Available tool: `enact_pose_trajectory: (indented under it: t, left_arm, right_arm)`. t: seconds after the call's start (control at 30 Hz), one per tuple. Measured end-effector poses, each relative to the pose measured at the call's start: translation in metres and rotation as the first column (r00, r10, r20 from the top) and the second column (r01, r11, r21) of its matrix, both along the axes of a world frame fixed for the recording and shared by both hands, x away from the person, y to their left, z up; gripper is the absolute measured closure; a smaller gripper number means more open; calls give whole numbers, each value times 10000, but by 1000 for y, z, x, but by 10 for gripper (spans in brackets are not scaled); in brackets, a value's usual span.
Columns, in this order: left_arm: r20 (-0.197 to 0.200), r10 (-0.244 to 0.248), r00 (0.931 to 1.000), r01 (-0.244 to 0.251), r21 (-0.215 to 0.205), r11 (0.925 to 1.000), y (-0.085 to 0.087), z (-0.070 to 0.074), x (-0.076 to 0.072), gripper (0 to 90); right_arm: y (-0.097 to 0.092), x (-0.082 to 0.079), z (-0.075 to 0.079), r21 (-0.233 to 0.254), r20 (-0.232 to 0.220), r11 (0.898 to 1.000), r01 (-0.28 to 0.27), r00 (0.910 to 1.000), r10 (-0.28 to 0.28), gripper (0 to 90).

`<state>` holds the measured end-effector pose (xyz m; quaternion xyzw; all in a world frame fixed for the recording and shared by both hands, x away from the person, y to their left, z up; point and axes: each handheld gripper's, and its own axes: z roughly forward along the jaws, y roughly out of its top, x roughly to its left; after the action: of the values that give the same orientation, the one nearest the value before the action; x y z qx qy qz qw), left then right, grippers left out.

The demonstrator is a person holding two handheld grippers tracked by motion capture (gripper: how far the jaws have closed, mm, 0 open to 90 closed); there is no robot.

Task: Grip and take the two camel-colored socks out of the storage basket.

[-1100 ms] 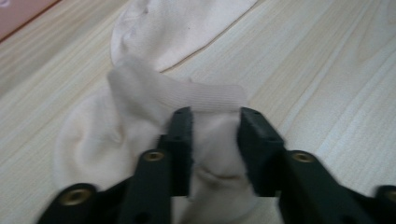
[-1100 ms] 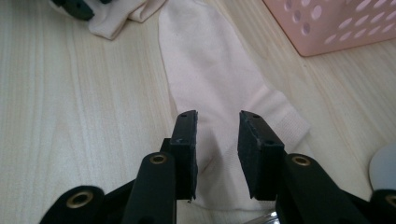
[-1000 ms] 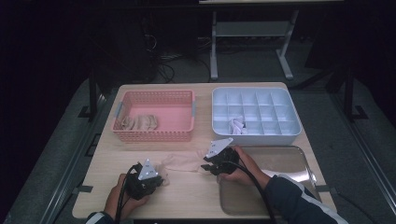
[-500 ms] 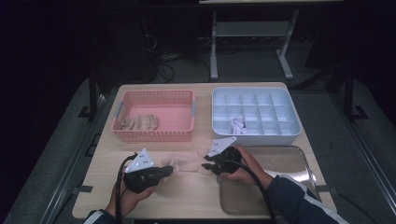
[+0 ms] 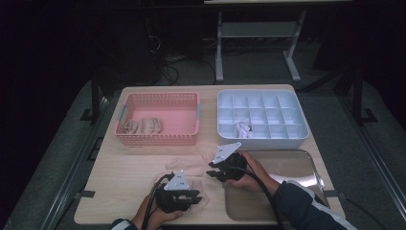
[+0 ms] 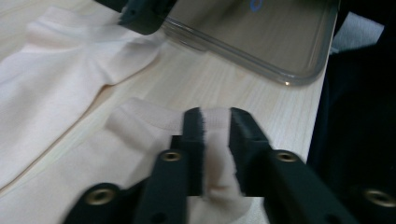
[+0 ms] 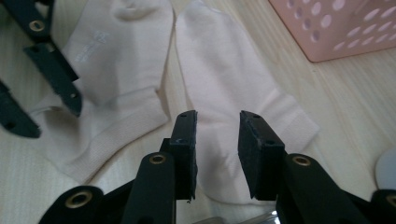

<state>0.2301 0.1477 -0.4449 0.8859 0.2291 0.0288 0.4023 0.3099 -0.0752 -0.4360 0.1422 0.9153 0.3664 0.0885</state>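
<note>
High view: two pale socks [image 5: 191,165] lie flat near the front edge of the tabletop [image 5: 119,187], between the left gripper [image 5: 194,197] and the right gripper [image 5: 214,173]. More folded socks sit in the pink basket [image 5: 158,139] by the back-left corner; one white bundle [image 5: 243,128] rests in the compartment organizer [image 5: 301,132]; the metal tray [image 5: 297,165] at the front-right corner holds nothing.

Left gripper view: its fingers [image 6: 194,140], having just been opening, stand partly apart with a sock cuff [image 6: 215,154] bunched between them, seemingly released.

Right gripper view: its fingers [image 7: 186,140] stand partly apart over the second sock [image 7: 224,93], not pinching.

Judgement: early in pairing this pair; most socks remain.
</note>
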Motion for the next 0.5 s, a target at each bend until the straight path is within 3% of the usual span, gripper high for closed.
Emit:
enact_pose_trajectory:
  t: [0.07,0.1,0.17,0.2,0.23,0.27,0.3,0.4,0.47,0.5]
  left_arm:
    - [85,155,9998,-154,-79,9999,4,4,0,577]
    - [414,629,9972,-619,-240,9978,18,16,3,537]
    - [884,1253,9882,-1259,12,9920,37,25,7,503]
    - [884,1253,9882,-1259,12,9920,37,25,7,494]
    - [1191,1840,9757,-1883,256,9818,58,29,13,489]
    - [1267,2107,9693,-2167,359,9756,68,27,17,492]
    - [1267,2107,9693,-2167,359,9756,68,27,17,500]
    - [890,2813,9555,-2894,969,9523,98,13,30,518]
    - [654,2959,9530,-3013,1001,9483,104,7,34,529]
    - [582,3017,9516,-3068,1244,9436,108,3,36,529]
  right_arm:
    - [1,-3,1,-89,-10,9999,-48,10000,48,668]
    - [1,-4,1,1,-37,10000,-93,9999,93,668]
    - [3,-8,3,56,-28,9997,-223,9997,223,673]
    - [3,-8,3,56,-28,9997,-223,9997,223,673]
    - [8,-13,3,131,70,9989,-446,9990,445,686]
    - [11,-16,3,114,63,9984,-556,9984,555,691]
    - [14,-19,2,84,184,9967,-804,9966,802,698]
    - [26,-29,-1,-9,228,9907,-1364,9904,1364,706]
    - [30,-32,-3,-49,207,9883,-1525,9881,1526,706]
    - [33,-35,-5,-125,151,9875,-1569,9875,1571,707]
